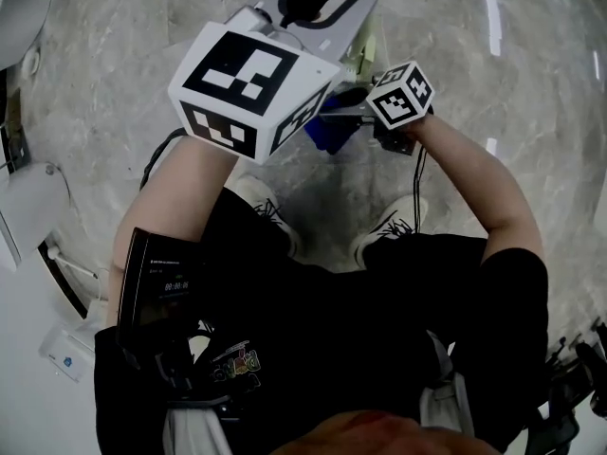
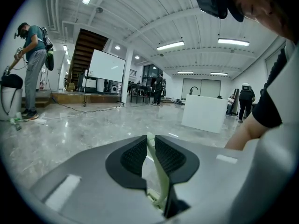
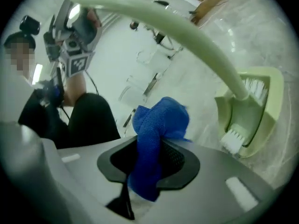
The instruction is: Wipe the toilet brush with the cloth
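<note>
The left gripper (image 2: 148, 143) is clamped narrow on the thin curved handle (image 2: 161, 181) of a pale green plastic toilet brush (image 3: 201, 38), its black ribbed pads pressing the stem from both sides. In the right gripper view the handle arcs from the left gripper at the far upper left, across to the right, and down to the brush head (image 3: 254, 108). The head is a pale green scoop-shaped shell with white bristles (image 3: 232, 140) inside it and along its lower edge. The whole brush is held in the air above the pale marbled floor (image 1: 531, 83). The right gripper (image 3: 150, 146) is closed on a bunched blue microfibre cloth (image 3: 159, 120), which stands up from between its pads and hangs down beneath them. The cloth sits left of the brush head and below the handle, near both, with a gap showing in that view. In the head view the two grippers are close together, beyond the person's white shoes (image 1: 391, 226). The left gripper's large marker cube (image 1: 248, 88) is on the left and the right gripper's smaller marker cube (image 1: 400, 94) on the right, with a patch of the blue cloth showing between them.
</note>
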Demonstrator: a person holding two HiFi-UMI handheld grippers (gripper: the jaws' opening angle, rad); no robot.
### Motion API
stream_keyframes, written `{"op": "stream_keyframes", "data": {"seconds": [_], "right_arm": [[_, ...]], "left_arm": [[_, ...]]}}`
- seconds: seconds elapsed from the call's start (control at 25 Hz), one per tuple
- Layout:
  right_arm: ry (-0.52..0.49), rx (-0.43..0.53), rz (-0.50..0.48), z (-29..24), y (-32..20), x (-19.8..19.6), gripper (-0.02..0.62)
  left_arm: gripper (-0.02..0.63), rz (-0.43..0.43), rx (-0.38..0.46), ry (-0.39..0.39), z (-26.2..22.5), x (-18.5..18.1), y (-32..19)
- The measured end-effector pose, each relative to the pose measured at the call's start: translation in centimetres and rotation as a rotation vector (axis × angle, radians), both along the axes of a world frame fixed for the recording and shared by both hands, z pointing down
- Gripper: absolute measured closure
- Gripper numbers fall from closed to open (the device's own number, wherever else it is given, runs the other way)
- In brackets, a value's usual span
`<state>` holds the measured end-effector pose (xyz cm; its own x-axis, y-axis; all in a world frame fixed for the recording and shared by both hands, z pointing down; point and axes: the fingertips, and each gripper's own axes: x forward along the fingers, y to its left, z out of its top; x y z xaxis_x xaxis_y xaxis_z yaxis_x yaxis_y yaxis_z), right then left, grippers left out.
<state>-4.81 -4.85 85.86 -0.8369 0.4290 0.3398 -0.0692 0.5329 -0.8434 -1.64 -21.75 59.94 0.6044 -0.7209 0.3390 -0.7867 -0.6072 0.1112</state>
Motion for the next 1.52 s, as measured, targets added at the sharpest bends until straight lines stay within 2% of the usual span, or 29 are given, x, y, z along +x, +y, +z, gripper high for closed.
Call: {"op": "stream_keyframes", "data": {"seconds": [0.08,0.12,0.2,0.28,0.36,0.44,0.52,0.6,0.72,0.88,0.96,1.0,1.08,1.16,1.24,1.28,1.44,1.52], "right_arm": [[0.054,0.030,-0.120,2.1,1.8,2.6,0.472],[0.106,0.042,-0.131,3.8,1.8,4.7,0.472],[0.238,0.064,-0.091,7.3,-0.1,9.6,0.474],[0.366,0.093,0.024,9.4,-4.1,14.3,0.474],[0.427,0.140,0.229,8.9,-9.6,16.9,0.474],[0.377,0.188,0.429,6.5,-14.9,16.4,0.474],[0.289,0.236,0.493,4.1,-17.8,13.3,0.474],[0.218,0.305,0.455,1.9,-19.1,9.0,0.476],[0.111,0.384,0.319,-1.5,-19.5,2.8,0.479],[-0.045,0.253,0.158,-4.3,-17.3,-2.0,0.480],[-0.034,0.236,0.064,-3.7,-15.4,-2.9,0.480],[-0.014,0.258,0.047,-3.2,-15.0,-2.9,0.481],[0.046,0.345,0.121,-2.1,-16.5,-1.9,0.483],[0.135,0.423,0.292,-1.0,-20.0,0.4,0.483],[0.210,0.429,0.406,0.4,-21.7,3.7,0.483],[0.240,0.419,0.414,1.2,-21.2,5.5,0.483],[0.363,0.361,0.345,5.4,-16.4,12.3,0.485],[0.488,0.333,0.311,8.4,-14.4,15.9,0.486]], "left_arm": [[0.535,-0.002,0.000,-0.005,0.1,-0.3,0.0],[0.535,-0.001,0.000,-0.005,0.1,-0.3,0.0],[0.535,0.003,0.002,-0.003,0.1,-0.4,0.0],[0.535,0.006,0.002,-0.003,0.0,-0.8,0.1],[0.535,0.009,0.004,-0.002,-0.2,-1.1,0.2],[0.535,0.012,0.004,0.000,-0.3,-0.9,0.1],[0.535,0.014,0.000,0.004,-0.1,-0.8,0.0],[0.535,0.014,0.000,0.008,0.0,-1.0,0.0],[0.534,0.017,0.003,0.007,0.0,-1.0,0.3],[0.534,0.023,0.012,-0.003,-0.1,-0.1,0.5],[0.534,0.021,0.023,-0.011,-0.2,0.1,0.5],[0.534,0.020,0.024,-0.014,-0.2,0.1,0.5],[0.534,0.016,0.022,-0.019,-0.2,-0.1,0.5],[0.534,0.012,0.019,-0.023,-0.1,-0.7,0.4],[0.534,0.012,0.017,-0.027,0.1,-1.1,0.4],[0.534,0.015,0.017,-0.029,0.2,-1.1,0.5],[0.534,0.017,0.029,-0.039,0.1,-0.8,0.9],[0.534,0.010,0.036,-0.048,-0.1,-0.9,0.9]]}}
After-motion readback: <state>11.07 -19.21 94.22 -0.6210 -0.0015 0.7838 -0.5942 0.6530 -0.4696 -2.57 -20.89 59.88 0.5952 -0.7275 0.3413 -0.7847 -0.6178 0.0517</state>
